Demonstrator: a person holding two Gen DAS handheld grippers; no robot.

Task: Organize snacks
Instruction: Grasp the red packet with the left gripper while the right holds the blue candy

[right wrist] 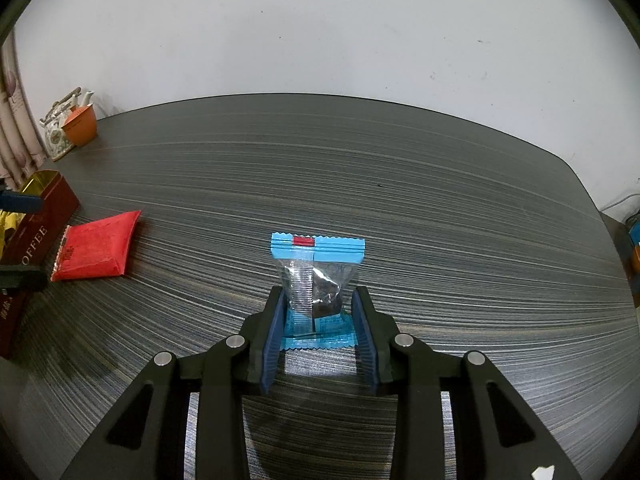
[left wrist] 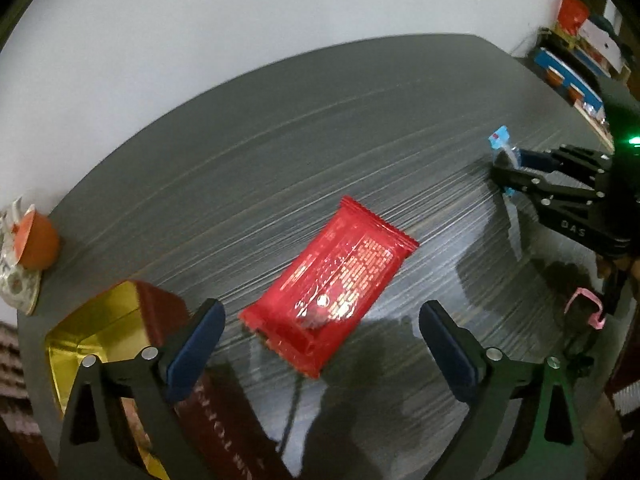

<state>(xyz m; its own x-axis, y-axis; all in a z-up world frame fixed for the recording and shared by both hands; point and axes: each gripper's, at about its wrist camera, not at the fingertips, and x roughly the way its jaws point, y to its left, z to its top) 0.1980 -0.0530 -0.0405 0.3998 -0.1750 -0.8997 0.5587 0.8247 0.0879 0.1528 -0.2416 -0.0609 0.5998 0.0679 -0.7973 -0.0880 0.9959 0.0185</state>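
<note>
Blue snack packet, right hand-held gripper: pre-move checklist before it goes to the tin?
1. Blue snack packet sits between the right hand-held gripper pads: ok.
2. Firm grip on the packet: cannot tell; the pads flank it, but contact isn't clear.
3. Red tin is open, gold lining showing: ok.
4. Path to the tin: not ok; the red snack packet lies on the table next to the tin.
5. Left hand-held gripper is open and holds nothing, above the red packet: ok.
6. Room inside the tin: cannot tell.
</note>
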